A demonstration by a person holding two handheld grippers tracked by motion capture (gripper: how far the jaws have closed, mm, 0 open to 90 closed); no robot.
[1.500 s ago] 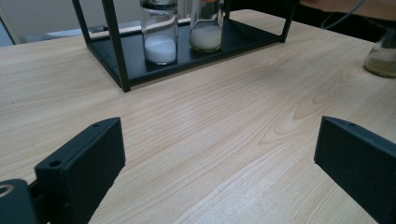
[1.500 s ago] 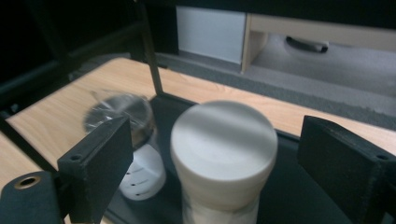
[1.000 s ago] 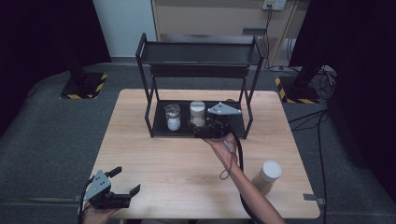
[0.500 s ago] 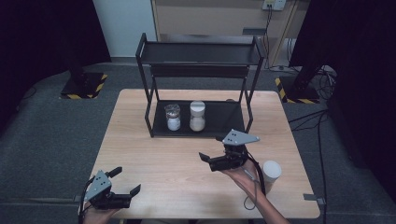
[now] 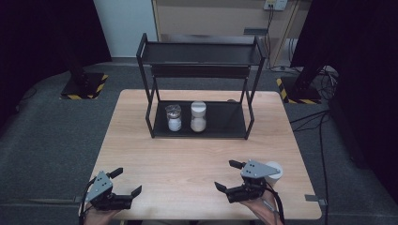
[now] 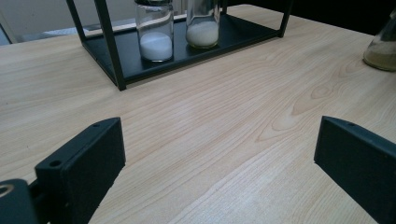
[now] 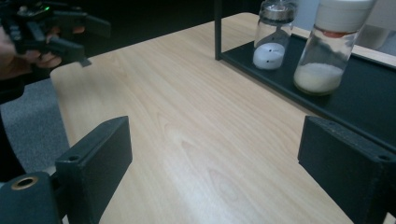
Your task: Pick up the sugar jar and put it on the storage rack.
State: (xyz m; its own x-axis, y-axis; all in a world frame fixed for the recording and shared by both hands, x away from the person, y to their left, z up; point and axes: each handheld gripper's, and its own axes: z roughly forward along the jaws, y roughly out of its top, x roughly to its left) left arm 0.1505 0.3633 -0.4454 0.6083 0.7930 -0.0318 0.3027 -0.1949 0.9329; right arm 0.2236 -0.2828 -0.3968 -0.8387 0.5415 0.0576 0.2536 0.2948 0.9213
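Note:
A black two-tier rack (image 5: 202, 70) stands at the back of the wooden table (image 5: 197, 154). On its lower shelf a clear jar with a metal lid (image 5: 174, 117) holds white powder, and beside it a white-lidded jar (image 5: 198, 117) holds pale grains. A third white-lidded jar (image 5: 274, 171) stands at the front right, just behind my right gripper (image 5: 226, 175). That gripper is open and holds nothing. My left gripper (image 5: 127, 181) rests open and empty at the front left. The left gripper view shows both shelf jars (image 6: 155, 32) (image 6: 203, 25) ahead, and the right gripper view shows them too (image 7: 272, 39) (image 7: 329, 51).
The third jar (image 6: 383, 51) appears at the right edge of the left gripper view. In the right gripper view the left gripper (image 7: 70, 32) is far off at the upper left, over the table corner. Dark floor and curtains surround the table.
My right gripper has drawn back from the rack's lower shelf to the front right of the table, still open and empty. The left gripper has not moved.

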